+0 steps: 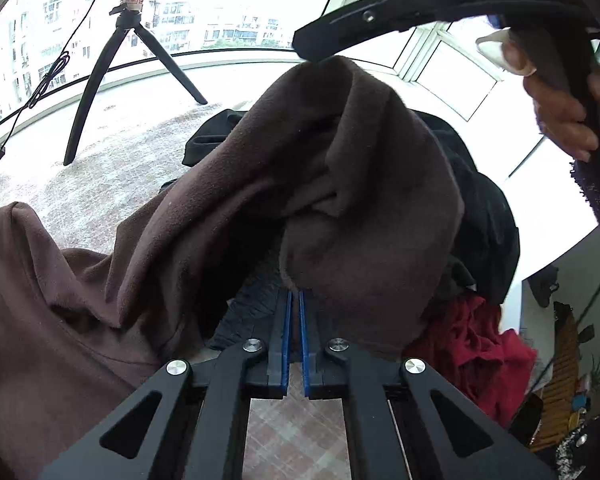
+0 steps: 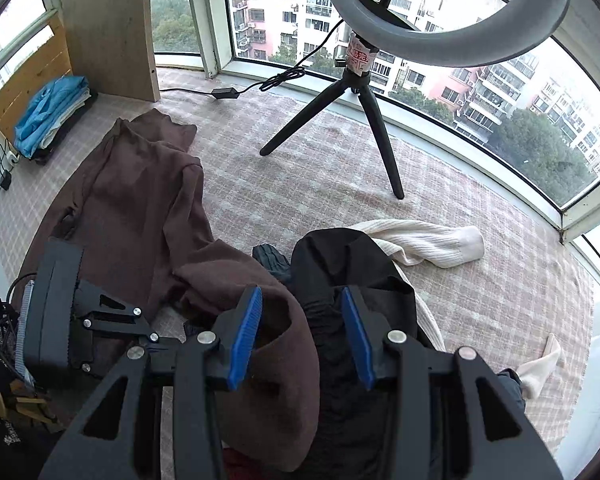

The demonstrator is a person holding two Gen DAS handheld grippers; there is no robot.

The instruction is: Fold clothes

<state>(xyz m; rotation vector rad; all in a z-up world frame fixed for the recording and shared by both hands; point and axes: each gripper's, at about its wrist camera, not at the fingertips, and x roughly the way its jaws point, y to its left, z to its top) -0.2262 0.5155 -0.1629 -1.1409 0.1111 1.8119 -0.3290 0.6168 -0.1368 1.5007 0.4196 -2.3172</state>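
A brown fleece garment (image 1: 340,200) is tented up over the plaid surface, and the rest of it lies spread to the left (image 2: 140,200). My left gripper (image 1: 296,294) is shut, blue pads almost touching; its tips pinch the garment's lower edge, which covers them. Its body (image 2: 56,308) shows at the left of the right wrist view. My right gripper (image 2: 300,296) holds a thick bunch of the brown cloth, with dark fabric beside it between the pads. One of its fingers (image 1: 340,32) meets the peak of the tent.
A black garment (image 2: 352,264), a cream knit one (image 2: 424,240) and a red one (image 1: 480,352) lie to the right. A ring light on a tripod (image 2: 340,120) stands behind by the windows. Folded blue cloth (image 2: 48,116) sits far left. A hand (image 1: 560,120) grips the right tool.
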